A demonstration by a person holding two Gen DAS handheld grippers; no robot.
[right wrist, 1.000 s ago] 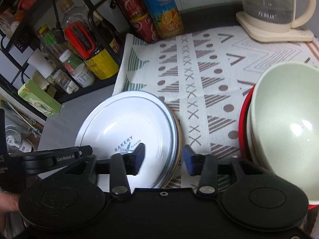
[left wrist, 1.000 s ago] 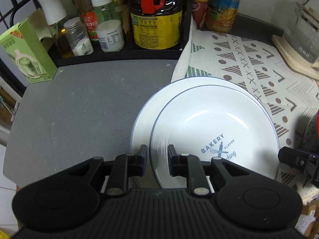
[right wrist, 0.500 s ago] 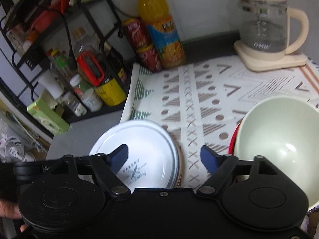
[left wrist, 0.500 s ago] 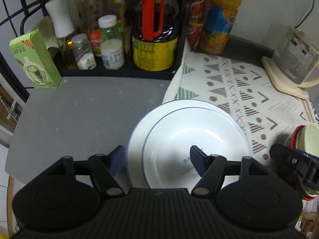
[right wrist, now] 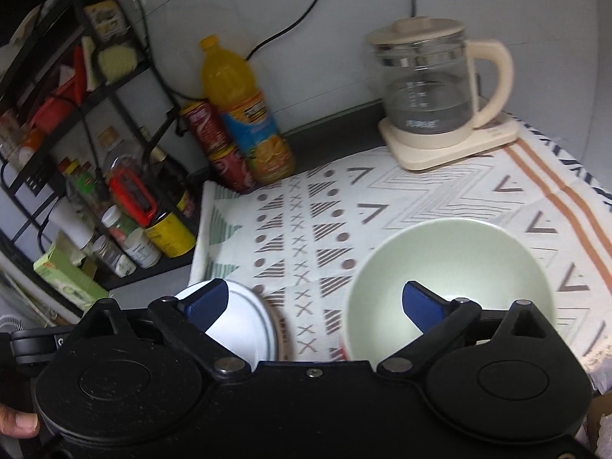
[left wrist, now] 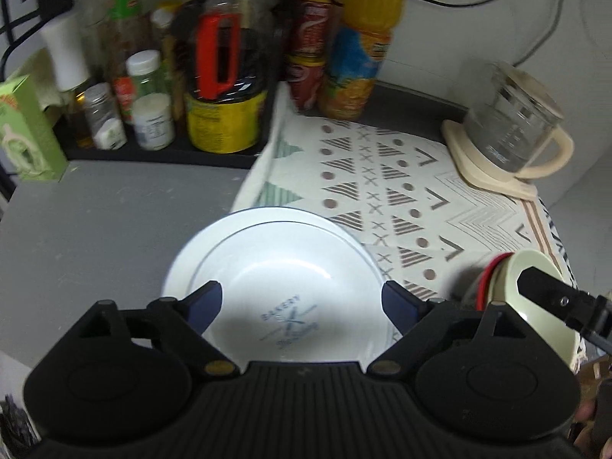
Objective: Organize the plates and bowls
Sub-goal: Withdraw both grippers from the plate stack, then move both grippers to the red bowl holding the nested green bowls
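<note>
A white "BAKERY" plate [left wrist: 283,283] lies stacked on a larger white plate [left wrist: 176,267], half on the grey counter and half on the patterned cloth. My left gripper [left wrist: 302,306] is open and empty, raised above the plates. A pale green bowl [right wrist: 451,264] sits nested in a red-rimmed bowl [left wrist: 487,279] to the right of the plates. My right gripper [right wrist: 313,302] is open and empty, held above the gap between the plates [right wrist: 241,325] and the bowl. The other gripper's finger [left wrist: 550,294] shows at the left wrist view's right edge.
A black rack with jars and bottles [left wrist: 153,114] stands at the back left. Red cans and an orange juice bottle [right wrist: 244,114] stand at the back. A glass kettle [right wrist: 432,91] sits at the back right. A green box [left wrist: 26,137] stands at the left.
Both grippers opened from nearly shut on the plate rim to wide open and lifted up and back. The plate stack stays on the counter.
</note>
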